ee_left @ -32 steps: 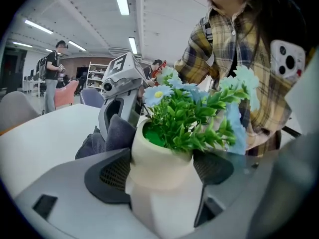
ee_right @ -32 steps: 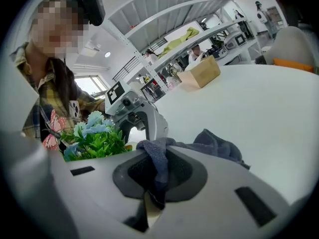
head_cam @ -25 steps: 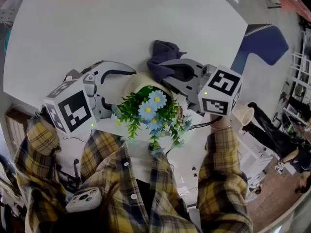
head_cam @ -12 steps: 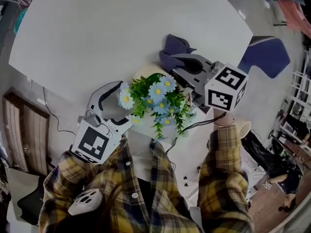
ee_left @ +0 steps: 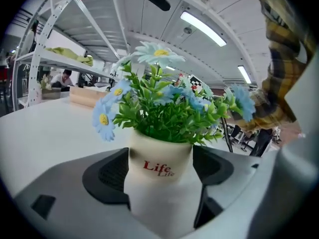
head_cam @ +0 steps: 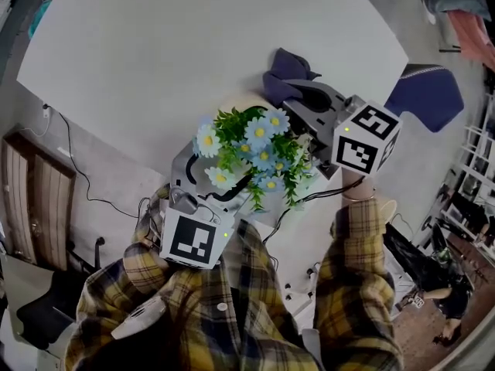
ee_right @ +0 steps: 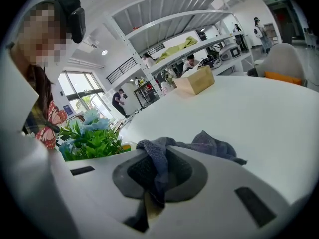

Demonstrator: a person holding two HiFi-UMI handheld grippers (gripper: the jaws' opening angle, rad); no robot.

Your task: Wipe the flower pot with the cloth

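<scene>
Holding blue flowers (ee_left: 164,111), the cream pot (ee_left: 160,156) is clamped between the left gripper's (ee_left: 159,183) jaws; a dark cloth (ee_right: 212,144) is pinched by the right gripper (ee_right: 158,176).

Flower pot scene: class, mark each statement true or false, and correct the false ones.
1. The left gripper grips the flower pot. True.
2. The pot's print reads "Love". False: it reads "Life".
3. The right gripper is shut on the cloth. True.
4. The flowers are red. False: they are pale blue with yellow centres.
</scene>
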